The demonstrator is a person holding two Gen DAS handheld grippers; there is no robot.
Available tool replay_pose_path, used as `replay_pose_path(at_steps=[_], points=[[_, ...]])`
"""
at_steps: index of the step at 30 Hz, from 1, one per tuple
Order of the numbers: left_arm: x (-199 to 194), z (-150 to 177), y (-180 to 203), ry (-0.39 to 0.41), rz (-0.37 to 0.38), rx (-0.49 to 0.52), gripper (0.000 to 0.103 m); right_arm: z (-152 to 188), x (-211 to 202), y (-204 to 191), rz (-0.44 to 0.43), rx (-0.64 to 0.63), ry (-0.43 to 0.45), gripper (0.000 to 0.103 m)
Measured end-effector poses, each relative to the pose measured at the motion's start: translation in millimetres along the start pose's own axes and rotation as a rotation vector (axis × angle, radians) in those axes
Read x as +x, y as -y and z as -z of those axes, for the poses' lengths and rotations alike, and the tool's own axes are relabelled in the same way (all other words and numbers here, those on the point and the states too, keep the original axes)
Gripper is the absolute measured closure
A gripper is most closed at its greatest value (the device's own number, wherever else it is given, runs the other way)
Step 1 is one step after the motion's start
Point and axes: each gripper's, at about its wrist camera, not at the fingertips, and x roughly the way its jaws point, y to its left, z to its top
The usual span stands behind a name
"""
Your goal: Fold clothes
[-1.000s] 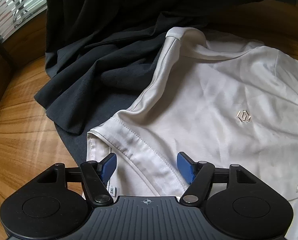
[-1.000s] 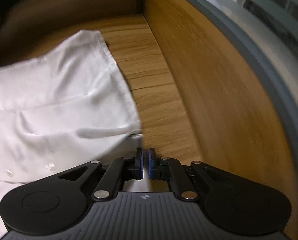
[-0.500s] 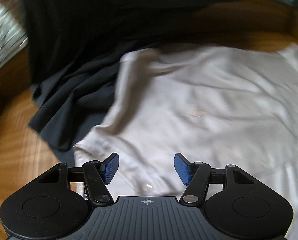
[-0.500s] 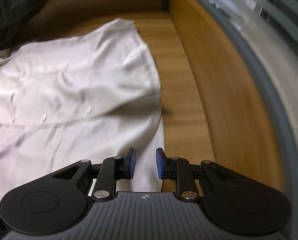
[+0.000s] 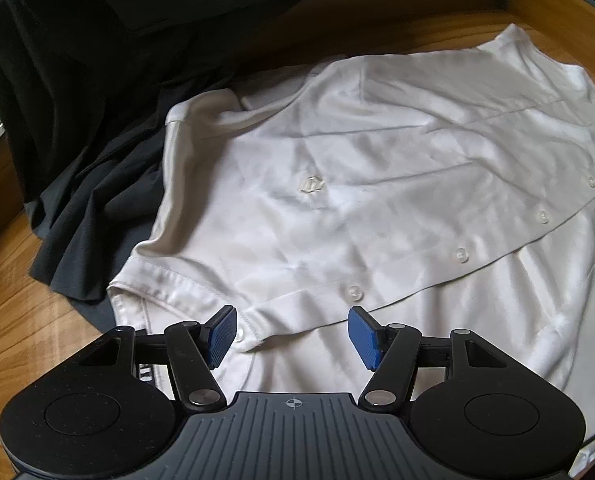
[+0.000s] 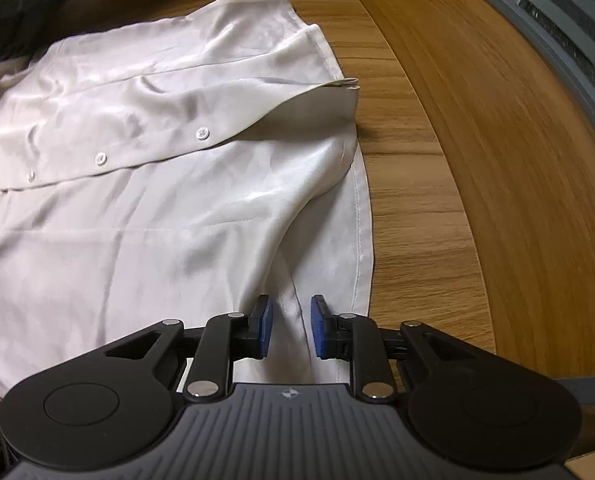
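White shirt (image 5: 377, 208) lies spread out flat on wood, front side up, a bit wrinkly; row of small clear buttons down front; little badge on chest; collar end overlaps pile of dark clothes (image 5: 97, 160); bottom hem corner (image 6: 337, 92) lifted and folded over a little

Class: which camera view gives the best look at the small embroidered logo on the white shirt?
The left wrist view: the logo sits mid-frame on the white shirt, unobstructed. The right wrist view shows only the shirt's hem end and buttons, no logo.
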Motion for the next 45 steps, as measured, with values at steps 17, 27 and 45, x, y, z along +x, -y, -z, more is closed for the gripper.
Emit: replay_pose_path(at_steps=[17, 27, 45], points=[[-27.1, 32.8, -20.9, -0.013, 0.032, -0.014, 0.039, 22.1, -31.1, 17.7, 0.112, 0.012, -0.063, 0.099], [-70.5, 76.7, 19.5, 0.016, 0.133, 0.139, 0.038, 47.0, -63.6, 3.1, 0.108, -0.047, -0.017, 0.085], [-84.4, 172.5, 152.5, -0.027, 0.017, 0.283, 0.037, 114.5, -64.4, -34.3, -0.132, -0.524, 0.053, 0.068]])
